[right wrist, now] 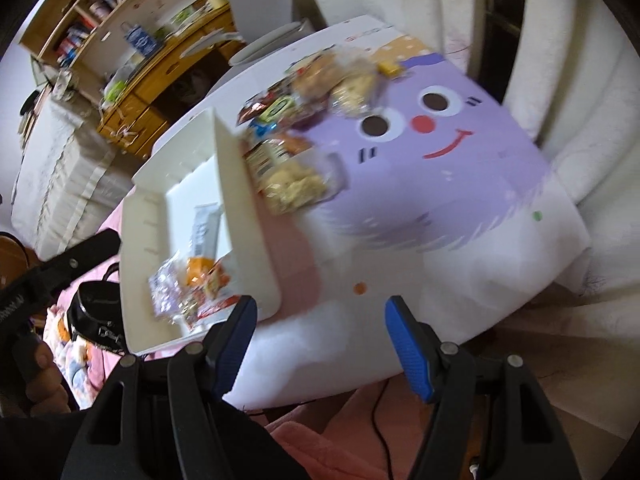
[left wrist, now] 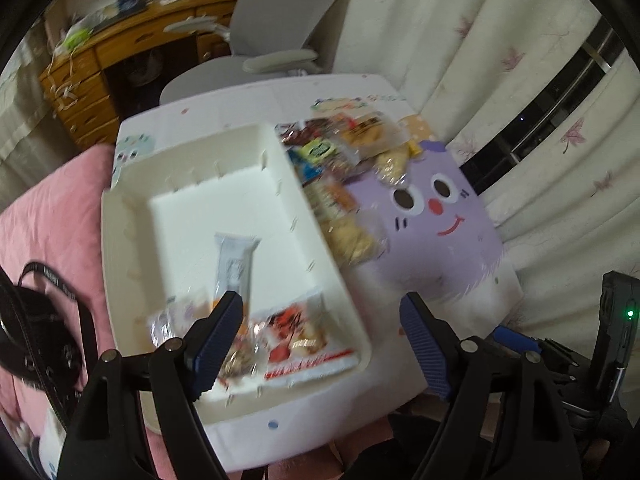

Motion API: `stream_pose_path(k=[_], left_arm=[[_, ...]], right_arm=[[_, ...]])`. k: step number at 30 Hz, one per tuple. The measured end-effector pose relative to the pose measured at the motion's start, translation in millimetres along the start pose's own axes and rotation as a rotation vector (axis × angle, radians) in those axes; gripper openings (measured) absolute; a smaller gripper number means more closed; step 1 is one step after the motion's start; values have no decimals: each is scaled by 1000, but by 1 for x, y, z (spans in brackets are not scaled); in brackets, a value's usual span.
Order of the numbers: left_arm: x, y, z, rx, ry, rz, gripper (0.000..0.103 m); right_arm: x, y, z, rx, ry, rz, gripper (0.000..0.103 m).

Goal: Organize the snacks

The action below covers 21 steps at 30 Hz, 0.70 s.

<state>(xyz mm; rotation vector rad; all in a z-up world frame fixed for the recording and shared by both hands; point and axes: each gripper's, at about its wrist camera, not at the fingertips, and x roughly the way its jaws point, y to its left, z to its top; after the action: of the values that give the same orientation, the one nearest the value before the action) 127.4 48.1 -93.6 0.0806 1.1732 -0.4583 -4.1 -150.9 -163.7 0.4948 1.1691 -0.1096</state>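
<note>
A white bin (left wrist: 280, 168) sits on the low table (left wrist: 460, 248) with the purple cartoon face. Inside lie a grey-white snack bar (left wrist: 236, 264), a red-and-white packet (left wrist: 304, 332) and small clear-wrapped snacks (left wrist: 176, 320). A pile of loose snacks (left wrist: 344, 184) lies on the table just right of the bin. My left gripper (left wrist: 322, 344) is open and empty above the bin's near right corner. My right gripper (right wrist: 320, 344) is open and empty over the table's near edge, right of the bin (right wrist: 240, 208). The pile (right wrist: 296, 136) shows beyond it.
A black bag (left wrist: 36, 332) lies on the pink bedding (left wrist: 48, 216) left of the bin. A grey office chair (left wrist: 276, 48) and a wooden desk (left wrist: 120, 48) stand behind the table. White curtains (left wrist: 500, 40) hang at the right. The left gripper's body (right wrist: 60, 264) shows at the left of the right wrist view.
</note>
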Motion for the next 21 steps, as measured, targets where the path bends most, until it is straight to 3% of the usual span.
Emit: stream_pose_path(k=[10, 21], left_arm=[[20, -27, 72, -3, -24, 64, 81], [58, -69, 153, 125, -51, 188, 81]], right_arm=[[0, -45, 60, 7, -44, -14, 67], [26, -84, 136, -25, -43, 23, 67]])
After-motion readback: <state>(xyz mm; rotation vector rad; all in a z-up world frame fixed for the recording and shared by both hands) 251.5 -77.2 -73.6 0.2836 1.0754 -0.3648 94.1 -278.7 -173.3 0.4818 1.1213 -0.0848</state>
